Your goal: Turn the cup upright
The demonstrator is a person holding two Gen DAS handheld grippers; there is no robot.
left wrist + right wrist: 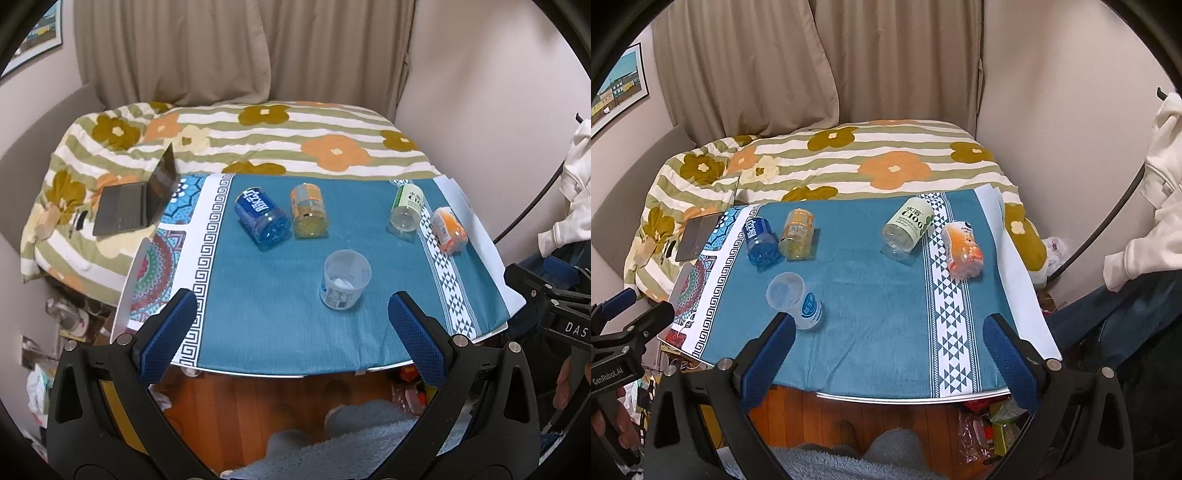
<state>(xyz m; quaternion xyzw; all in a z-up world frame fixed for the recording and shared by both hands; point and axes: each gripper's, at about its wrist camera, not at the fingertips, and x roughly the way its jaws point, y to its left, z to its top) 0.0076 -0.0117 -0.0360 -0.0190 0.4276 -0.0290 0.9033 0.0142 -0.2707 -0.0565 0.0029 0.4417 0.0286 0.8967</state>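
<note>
My left gripper (291,325) has its blue fingers (168,332) spread wide apart, and there is nothing between them. My right gripper (888,343) is spread wide too, and it holds nothing. Both hang near the front edge of the table (280,373), back from the things on it, so I can see all of them.

The clear cup (345,278) is in the middle of the blue cloth (258,288). From my left gripper it is at about 12 o'clock, near my fingers. From my right gripper the cup (794,299) is at about 10 o'clock, just by my left blue finger. Here it looks tipped over on its side, with its open mouth facing the far left. I think it still needs to be stood up.

Four bottles lie on their sides farther back: a blue bottle (262,218) and a yellow bottle (308,210) at 11 o'clock, a green-label bottle (406,208) and an orange bottle (448,229) at 1 o'clock. They are well apart from the cup, so there is room to reach it.
</note>
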